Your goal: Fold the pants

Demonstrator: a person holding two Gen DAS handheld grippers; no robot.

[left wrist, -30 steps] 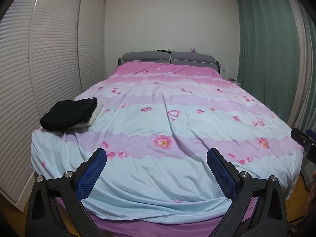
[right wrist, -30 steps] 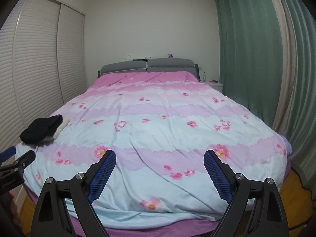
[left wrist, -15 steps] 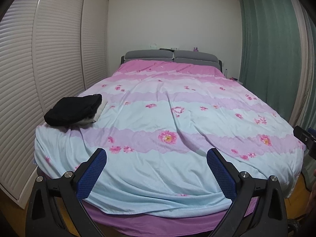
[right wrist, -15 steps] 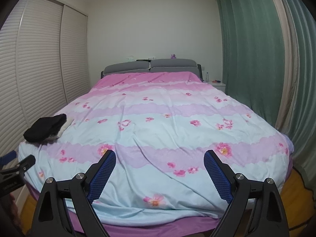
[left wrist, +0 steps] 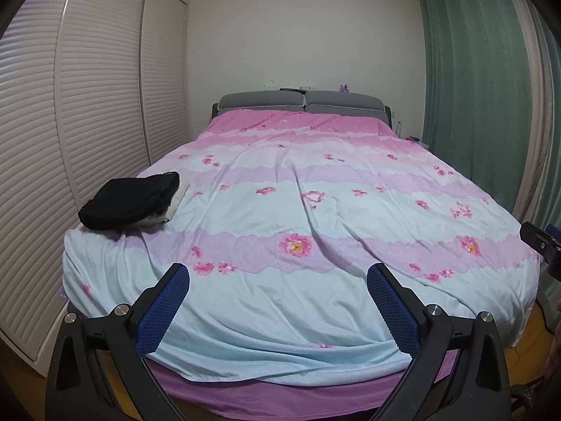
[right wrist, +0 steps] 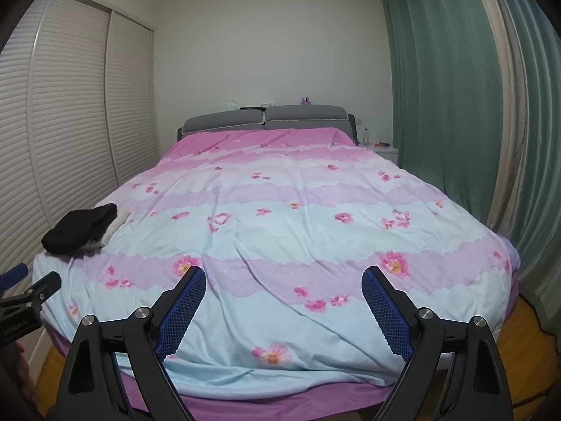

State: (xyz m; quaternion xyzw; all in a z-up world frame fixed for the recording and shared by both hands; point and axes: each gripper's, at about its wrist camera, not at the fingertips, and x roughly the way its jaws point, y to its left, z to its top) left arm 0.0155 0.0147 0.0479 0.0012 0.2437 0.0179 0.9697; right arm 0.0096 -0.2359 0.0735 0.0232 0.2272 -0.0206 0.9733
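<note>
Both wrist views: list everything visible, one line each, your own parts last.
Black pants: one, folded pile on a pale garment, bed's near-left corner.
Floral duvet: one, pink, lilac and pale blue, covering the bed.
Headboard: one, grey, far end.
Louvred wardrobe doors: white, left wall.
Curtains: green, right side.
Nightstand: one, white, by the curtains.
Left tool: black with blue pads, open, empty.
Right tool: same, open, empty.

light: dim, even indoor, cool tint, source not in view
shadows: soft, in duvet (left wrist: 315, 231) folds
glare: none
focus: sharp centre, grainy
edges: heavy fisheye bend, black vignette corners
</note>
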